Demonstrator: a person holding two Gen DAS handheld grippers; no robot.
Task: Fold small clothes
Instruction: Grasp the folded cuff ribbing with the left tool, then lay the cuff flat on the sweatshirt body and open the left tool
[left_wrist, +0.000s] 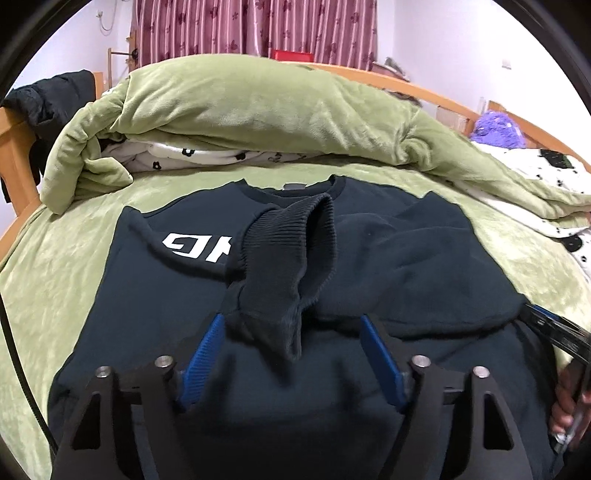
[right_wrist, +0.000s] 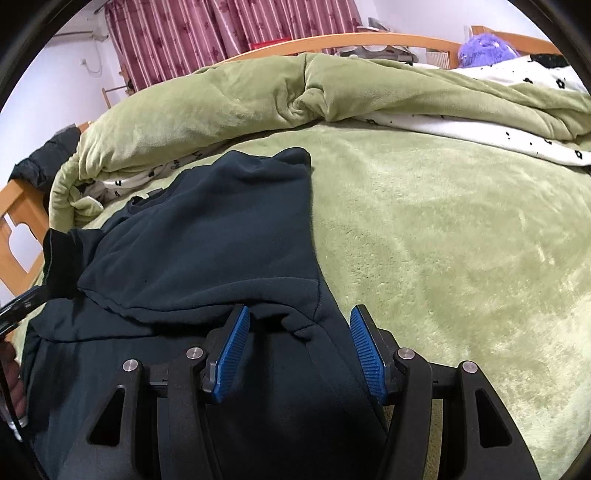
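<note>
Sweatshirt (left_wrist: 424, 258), dark navy, lies spread on the green bed cover (left_wrist: 55, 295), collar toward the heaped bedding, white lettering (left_wrist: 195, 249) showing on its chest. One sleeve is folded in across the front, and its ribbed cuff (left_wrist: 291, 251) stands up in a loose hump right at the middle of the garment. From the right wrist view the other side is folded inward too, a flap (right_wrist: 221, 229) laid over the body with its edge running across just ahead of the blue pads.

The left hand-held gripper (left_wrist: 291, 354) hovers low over the sweatshirt, jaws spread wide, the tail of that cuffed sleeve lying between the pads but not pinched. The right hand-held gripper (right_wrist: 299, 347) is likewise released, jaws apart, straddling the sweatshirt's right edge: the inner pad sits over dark fabric, the outer pad over green cover.

Behind the sweatshirt a green quilt (left_wrist: 258, 110) is bunched up, with a white flower-print sheet (left_wrist: 192, 155) peeking from under it. A wooden bed frame (right_wrist: 22, 221), maroon striped curtains (left_wrist: 258, 26) and a purple plush toy (right_wrist: 484, 48) sit beyond.
</note>
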